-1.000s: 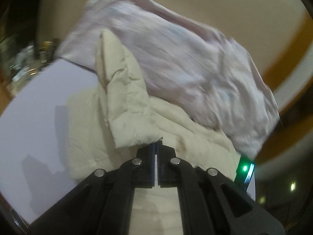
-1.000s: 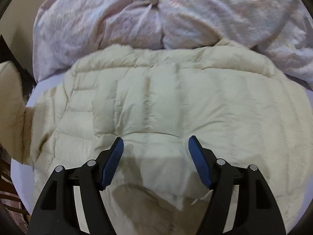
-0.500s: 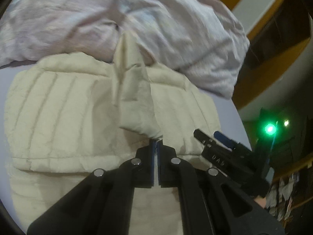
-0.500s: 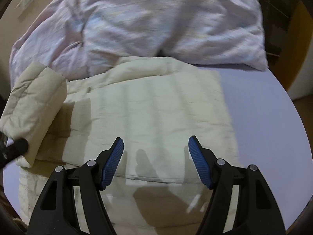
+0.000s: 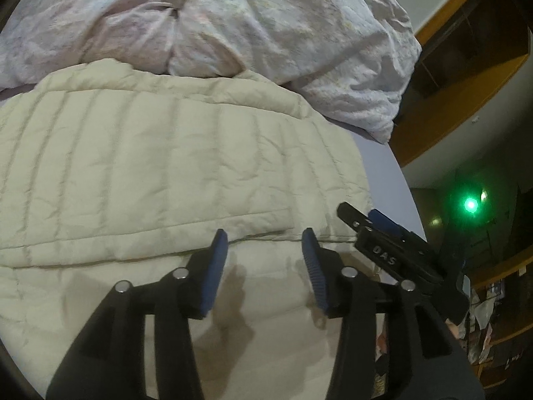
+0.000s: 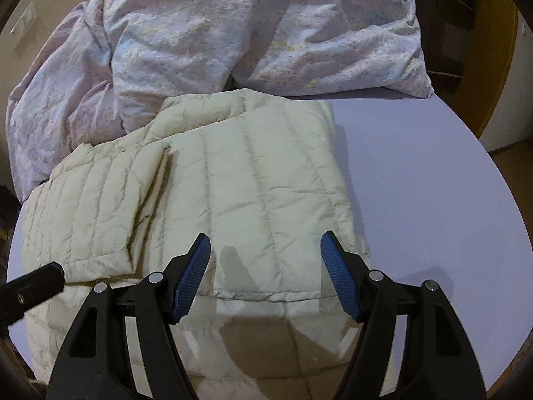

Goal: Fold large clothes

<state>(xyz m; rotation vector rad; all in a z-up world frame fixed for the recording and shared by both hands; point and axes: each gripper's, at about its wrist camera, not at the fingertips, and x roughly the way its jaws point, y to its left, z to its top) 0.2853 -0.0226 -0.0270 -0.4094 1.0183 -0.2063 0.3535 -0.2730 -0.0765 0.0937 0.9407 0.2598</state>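
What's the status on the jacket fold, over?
Left gripper jaws just opened, sleeve released, nothing between them. Right gripper open, empty. Cream jacket flat, sleeves folded in. Crumpled duvet crowds its far edge.

Cream quilted jacket [image 6: 253,200] lies folded on bed

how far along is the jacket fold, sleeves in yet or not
Partly done. The cream puffer jacket lies flat on the bed sheet, with one sleeve folded across its body. The left gripper has just been opening, nothing between its jaws; the right gripper hovers open and empty. Left: the final body folds. The other sleeve cannot be judged.
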